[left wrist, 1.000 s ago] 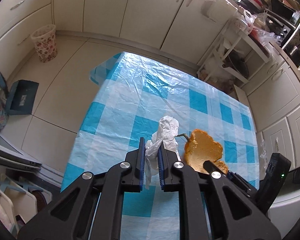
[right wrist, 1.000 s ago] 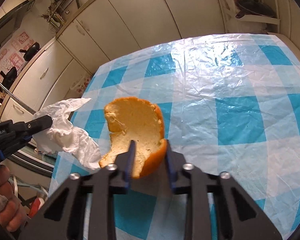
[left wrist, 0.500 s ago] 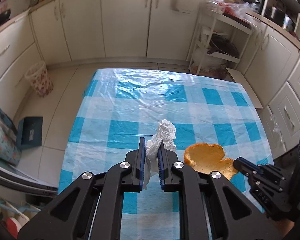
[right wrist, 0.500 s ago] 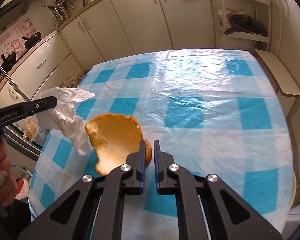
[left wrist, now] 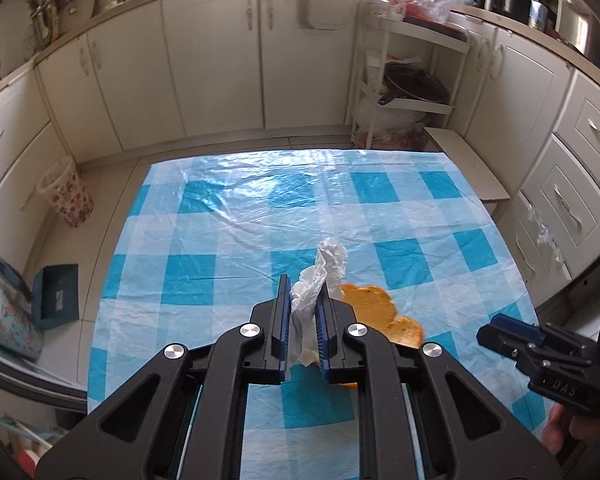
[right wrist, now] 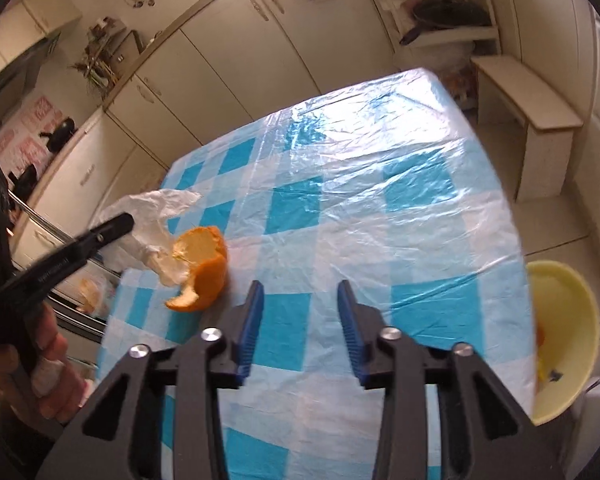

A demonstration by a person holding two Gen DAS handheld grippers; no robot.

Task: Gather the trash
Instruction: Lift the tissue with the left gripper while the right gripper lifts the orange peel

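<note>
My left tool (left wrist: 302, 320) clamps the crumpled tissue (left wrist: 320, 276); my right tool (right wrist: 299, 320) has just been opening (nothing between its jaws). The orange peel (right wrist: 204, 276) lies on the counter (right wrist: 380, 200) near its edge, so a careless regrasp could knock it off.

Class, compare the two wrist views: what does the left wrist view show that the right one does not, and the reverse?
Only the left wrist view shows the floral bin and a blue dustpan on the floor.

Only the right wrist view shows the yellow bowl past the table edge.

Both show the orange peel lying on the checked cloth, the left gripper shut on a tissue, and the right gripper, open and empty, its jaws having just opened.
</note>
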